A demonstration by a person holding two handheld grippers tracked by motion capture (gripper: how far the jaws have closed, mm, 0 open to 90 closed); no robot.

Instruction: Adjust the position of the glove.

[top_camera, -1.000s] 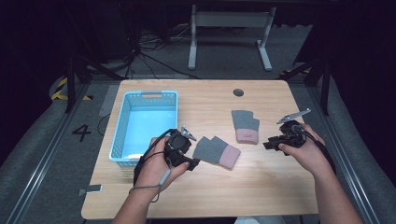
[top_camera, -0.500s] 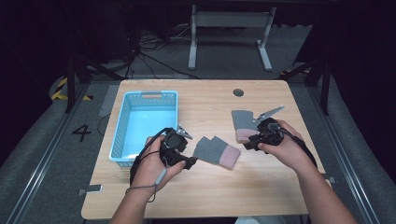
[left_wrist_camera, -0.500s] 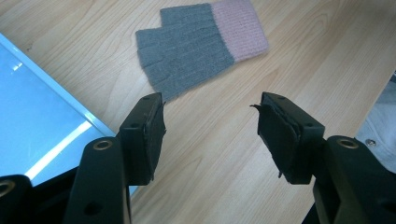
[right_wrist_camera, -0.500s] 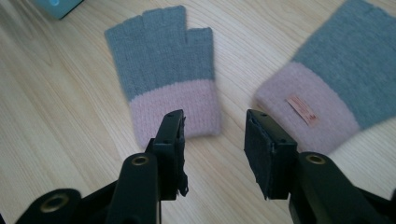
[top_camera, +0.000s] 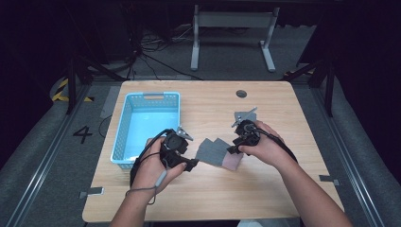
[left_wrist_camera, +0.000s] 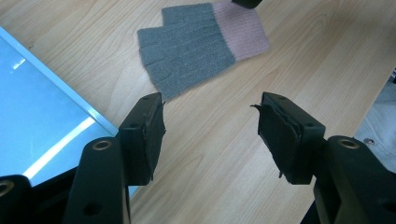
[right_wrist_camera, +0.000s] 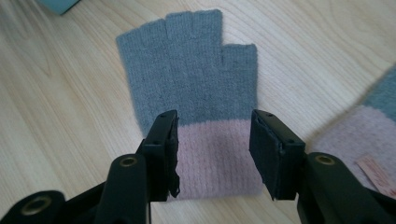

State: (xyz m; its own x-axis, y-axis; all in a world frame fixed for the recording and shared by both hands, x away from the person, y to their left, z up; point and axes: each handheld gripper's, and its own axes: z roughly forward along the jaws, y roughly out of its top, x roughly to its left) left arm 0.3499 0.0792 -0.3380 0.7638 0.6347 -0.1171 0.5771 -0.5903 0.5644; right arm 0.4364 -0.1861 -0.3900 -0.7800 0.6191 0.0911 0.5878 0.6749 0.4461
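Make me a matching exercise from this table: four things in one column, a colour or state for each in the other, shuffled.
1. basket
2. glove
3. left tool
4. disc set in the tabletop

a. grey with a pink cuff
b. dark and round
c. light blue
d. jaws apart, nothing between them

Pairs: 1-c, 2-a, 3-d, 4-b

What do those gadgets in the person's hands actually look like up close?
Each hand holds a black gripper: the left gripper and the right gripper. Both have two blocky black jaws with dark pads and brass-ringed screw holes. A grey three-cornered plate sits on top, and a dark cable trails off. The forearms are bare, with no sleeves.
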